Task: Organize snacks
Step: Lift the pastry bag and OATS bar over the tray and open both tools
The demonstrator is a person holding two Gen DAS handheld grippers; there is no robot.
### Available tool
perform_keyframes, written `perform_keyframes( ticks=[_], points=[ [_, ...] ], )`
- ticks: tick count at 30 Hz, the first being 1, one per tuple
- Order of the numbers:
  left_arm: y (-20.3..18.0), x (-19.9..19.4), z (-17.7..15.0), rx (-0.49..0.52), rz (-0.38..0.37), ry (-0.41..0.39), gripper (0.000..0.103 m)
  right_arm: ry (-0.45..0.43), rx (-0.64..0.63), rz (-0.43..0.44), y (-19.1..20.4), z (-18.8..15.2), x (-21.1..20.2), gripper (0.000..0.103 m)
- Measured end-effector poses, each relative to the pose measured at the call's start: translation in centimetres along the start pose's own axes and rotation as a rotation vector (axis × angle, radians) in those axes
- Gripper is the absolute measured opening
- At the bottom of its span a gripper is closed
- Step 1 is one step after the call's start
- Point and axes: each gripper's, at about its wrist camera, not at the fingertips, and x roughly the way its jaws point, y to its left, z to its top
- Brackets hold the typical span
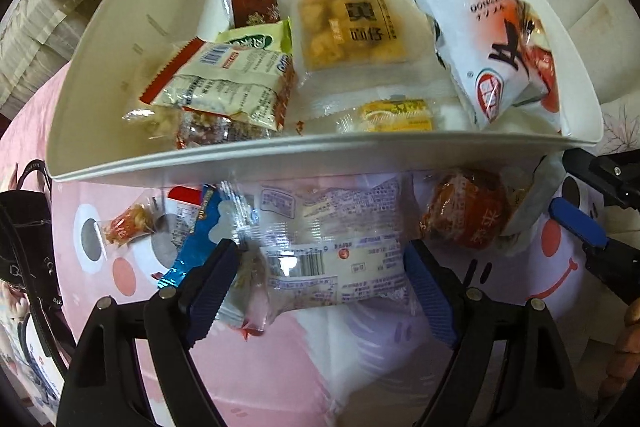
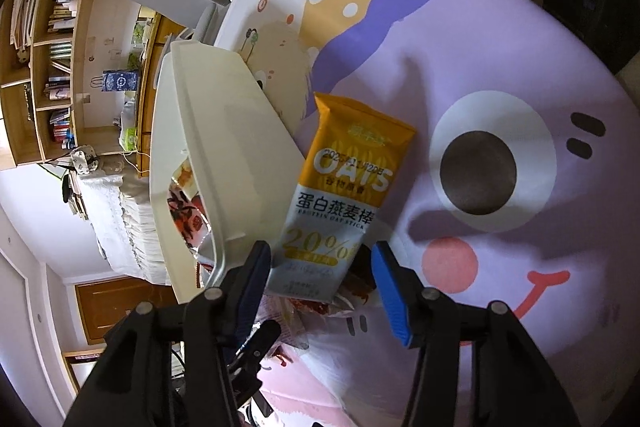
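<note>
gripping a clear, white-printed plastic snack packet [image 1: 332, 251] in the left gripper [image 1: 328, 279], just before the white plastic bin [image 1: 240, 159] holding other snacks. gaping wide on the right gripper [image 2: 320, 275], straddling the bottom of a yellow-and-white oat bar wrapper [image 2: 340, 203] beside the bin on the pink cartoon cloth [image 2: 500, 87].

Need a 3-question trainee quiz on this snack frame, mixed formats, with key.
1. True or false: the left gripper has its fingers on either side of a clear packet lying outside the bin.
2. Multiple choice: the oat bar by the right gripper lies
A) inside the bin
B) on the blanket, beside the bin
C) on a shelf
3. Fill in: the big word on the oat bar's orange part is ____.

Key:
1. True; whether the fingers press it cannot be told.
2. B
3. OATS
</note>
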Motion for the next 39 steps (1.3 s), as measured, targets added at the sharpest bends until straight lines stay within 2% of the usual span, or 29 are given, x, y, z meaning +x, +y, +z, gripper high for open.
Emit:
perform_keyframes(
  ticks=[8,14,25,29,33,39],
  points=[
    [-1.5,0.9,0.9,0.028,0.043,-0.019,0.084,0.002,-0.001,0.015,-0.3,0.1,0.1,0.047],
    [-3.1,0.9,1.3,0.043,0.064,-0.011,0.082,0.007,0.014,-0.006,-0.9,0.4,0.8,0.028],
    [-5.7,0.8,1.1,0.040,0.055,-0.017,0.060,0.010,-0.018,-0.012,-0.6,0.5,0.4,0.020],
    [-6.1,0.7,0.5,0.036,0.059,-0.010,0.058,0.004,-0.036,-0.016,-0.4,0.2,0.0,0.018],
    [-6.9,0.2,-0.1,0.043,0.066,0.032,0.057,-0.001,-0.048,-0.037,-0.5,-0.3,-0.4,0.017],
    [-7.2,-0.9,-2.0,0.082,0.031,0.060,0.057,0.007,-0.061,-0.057,-0.5,-1.7,-1.0,0.017]
  ],
)
